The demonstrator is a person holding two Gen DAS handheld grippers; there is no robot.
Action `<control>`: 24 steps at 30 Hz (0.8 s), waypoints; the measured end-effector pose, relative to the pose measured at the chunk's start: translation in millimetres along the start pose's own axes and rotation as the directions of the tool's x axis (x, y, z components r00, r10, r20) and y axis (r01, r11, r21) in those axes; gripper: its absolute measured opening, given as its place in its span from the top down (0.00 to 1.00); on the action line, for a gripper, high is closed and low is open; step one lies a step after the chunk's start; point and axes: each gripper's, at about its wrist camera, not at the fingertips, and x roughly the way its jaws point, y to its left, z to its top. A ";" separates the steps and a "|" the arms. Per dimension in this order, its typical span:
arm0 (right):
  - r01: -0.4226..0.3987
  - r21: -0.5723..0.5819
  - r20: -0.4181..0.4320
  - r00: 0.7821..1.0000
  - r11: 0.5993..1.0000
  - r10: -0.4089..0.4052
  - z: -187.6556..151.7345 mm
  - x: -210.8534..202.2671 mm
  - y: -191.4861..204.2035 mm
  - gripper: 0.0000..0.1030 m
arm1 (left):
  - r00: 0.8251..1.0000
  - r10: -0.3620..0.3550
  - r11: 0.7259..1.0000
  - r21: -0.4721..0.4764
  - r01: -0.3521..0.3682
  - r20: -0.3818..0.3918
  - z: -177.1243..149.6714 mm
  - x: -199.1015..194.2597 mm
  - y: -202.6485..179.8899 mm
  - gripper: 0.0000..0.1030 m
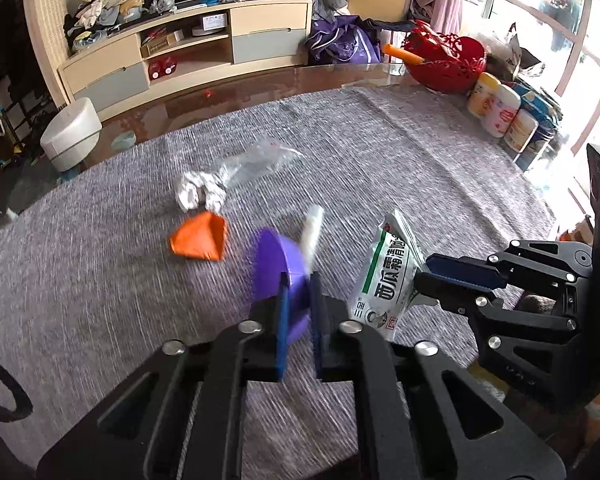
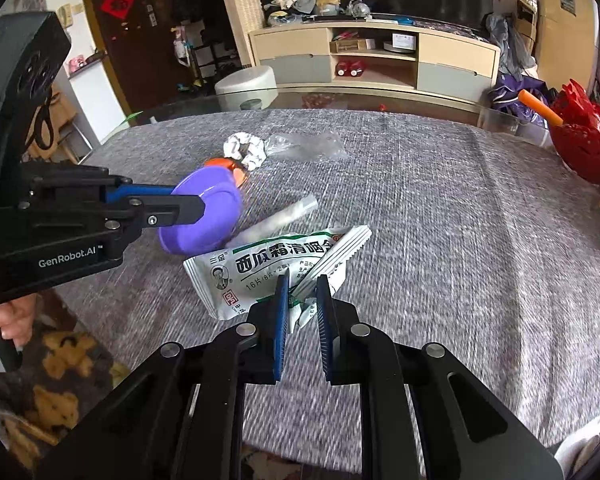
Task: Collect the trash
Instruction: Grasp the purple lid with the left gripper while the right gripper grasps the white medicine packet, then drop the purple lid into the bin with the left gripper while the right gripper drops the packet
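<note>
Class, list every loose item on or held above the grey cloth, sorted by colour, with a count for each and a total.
Purple: 1, the purple bowl
Orange: 1, the orange paper
White: 2, the crumpled tissue, the paper tube
White and green: 1, the lozenge packet
Clear: 1, the plastic wrapper
Total: 6

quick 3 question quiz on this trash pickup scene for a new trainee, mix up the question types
1. True or false: the left gripper is closed on the rim of the purple bowl.
2. What does the right gripper hold? A) orange paper B) white and green lozenge packet C) crumpled tissue
3. Fill in: the crumpled tissue lies beside a clear ____ wrapper on the grey tablecloth.

Key
1. True.
2. B: it pinches the lozenge packet by one edge. The orange paper and the tissue lie loose on the cloth.
3. plastic
</note>
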 end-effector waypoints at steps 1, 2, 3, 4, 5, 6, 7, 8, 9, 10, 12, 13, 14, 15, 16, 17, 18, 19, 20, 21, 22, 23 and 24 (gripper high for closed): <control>0.001 -0.003 -0.001 1.000 1.000 -0.001 -3.7 -5.6 1.7 0.86 | 1.000 0.005 1.000 -0.006 -0.005 0.008 -4.3 -5.0 -1.8 0.94; 0.003 -0.004 0.000 1.000 1.000 -0.003 -6.4 -10.2 3.3 0.87 | 1.000 0.006 1.000 -0.011 -0.006 0.014 -7.7 -9.0 -3.3 0.94; 0.004 -0.005 0.001 1.000 1.000 -0.004 -8.0 -13.7 3.7 0.87 | 1.000 0.002 1.000 -0.020 -0.001 0.019 -12.8 -15.4 -5.4 0.94; 0.004 -0.007 0.002 1.000 1.000 -0.004 -11.8 -18.7 5.7 0.87 | 1.000 -0.003 1.000 -0.025 0.004 0.024 -17.3 -21.0 -5.8 0.94; 0.003 -0.008 0.003 1.000 1.000 -0.003 -16.1 -24.1 7.8 0.87 | 1.000 -0.004 1.000 -0.030 0.005 0.031 -23.3 -28.2 -8.0 0.94; 0.003 -0.008 0.004 1.000 1.000 -0.003 -18.0 -27.1 8.1 0.87 | 0.999 -0.003 0.999 -0.034 0.004 0.034 -27.1 -32.9 -9.6 0.94; 0.001 -0.007 0.006 1.000 1.000 -0.001 -22.2 -32.1 9.6 0.87 | 0.999 -0.003 0.999 -0.039 0.004 0.038 -31.8 -38.4 -11.4 0.94; 0.000 -0.007 0.007 1.000 1.000 0.000 -25.7 -36.0 10.3 0.88 | 0.999 -0.005 0.999 -0.044 0.007 0.042 -36.0 -43.2 -13.7 0.94; -0.001 -0.008 0.008 1.000 1.000 0.001 -28.2 -40.0 11.8 0.88 | 0.999 -0.008 0.999 -0.049 0.010 0.047 -42.2 -49.7 -16.5 0.94; -0.002 -0.008 0.008 1.000 1.000 0.002 -32.8 -45.3 13.4 0.88 | 0.999 -0.010 0.998 -0.053 0.012 0.051 -47.8 -55.3 -19.0 0.94; 0.001 -0.012 0.008 1.000 1.000 -0.001 -43.4 -55.7 17.6 0.90 | 0.998 -0.017 0.998 -0.058 0.020 0.057 -61.5 -67.1 -25.6 0.94; 0.006 -0.014 0.008 1.000 1.000 -0.006 -47.3 -59.2 19.0 0.90 | 0.998 -0.020 0.998 -0.060 0.024 0.059 -68.4 -72.1 -29.0 0.94; 0.010 -0.016 0.007 1.000 1.000 -0.010 -51.4 -62.9 19.9 0.91 | 0.998 -0.024 0.998 -0.063 0.027 0.060 -75.1 -76.5 -31.2 0.94; 0.011 -0.016 0.005 1.000 1.000 -0.011 -57.7 -67.5 21.2 0.92 | 0.998 -0.029 0.997 -0.066 0.033 0.060 -84.6 -80.9 -35.1 0.94; 0.011 -0.015 0.002 1.000 1.000 -0.011 -62.0 -70.3 21.9 0.92 | 0.998 -0.034 0.997 -0.068 0.037 0.058 -92.5 -83.6 -37.8 0.94; 0.010 -0.015 -0.003 1.000 1.000 -0.010 -68.4 -73.4 22.8 0.92 | 0.998 -0.038 0.997 -0.066 0.042 0.054 -100.0 -85.3 -41.0 0.94; 0.009 -0.015 -0.010 1.000 1.000 -0.009 -74.3 -75.4 23.6 0.93 | 0.998 -0.043 0.997 -0.066 0.046 0.047 -109.3 -86.7 -45.4 0.94; 0.008 -0.015 -0.015 1.000 1.000 -0.008 -79.3 -77.0 25.1 0.93 | 0.998 -0.047 0.997 -0.066 0.049 0.041 -117.0 -87.3 -48.9 0.94; 0.006 -0.017 -0.023 1.000 1.000 -0.006 -86.0 -78.7 26.5 0.93 | 0.998 -0.053 0.996 -0.065 0.055 0.035 -124.5 -87.7 -52.6 0.94; 0.005 -0.018 -0.033 0.999 1.000 -0.005 -93.0 -79.7 27.7 0.93 | 0.998 -0.061 0.996 -0.066 0.063 0.027 -133.7 -87.2 -57.0 0.94; 0.003 -0.017 -0.043 0.999 1.000 -0.003 -100.3 -80.2 28.8 0.93 | 0.997 -0.068 0.995 -0.069 0.069 0.021 -141.2 -86.4 -60.5 0.94; 0.001 -0.016 -0.051 0.999 1.000 -0.002 -105.4 -80.0 29.2 0.93 | 0.997 -0.074 0.995 -0.073 0.075 0.017 -146.9 -85.1 -63.3 0.94; -0.002 -0.014 -0.065 0.998 1.000 0.001 -113.5 -78.9 30.1 0.93 | 0.997 -0.083 0.993 -0.080 0.083 0.009 -155.4 -83.1 -65.6 0.94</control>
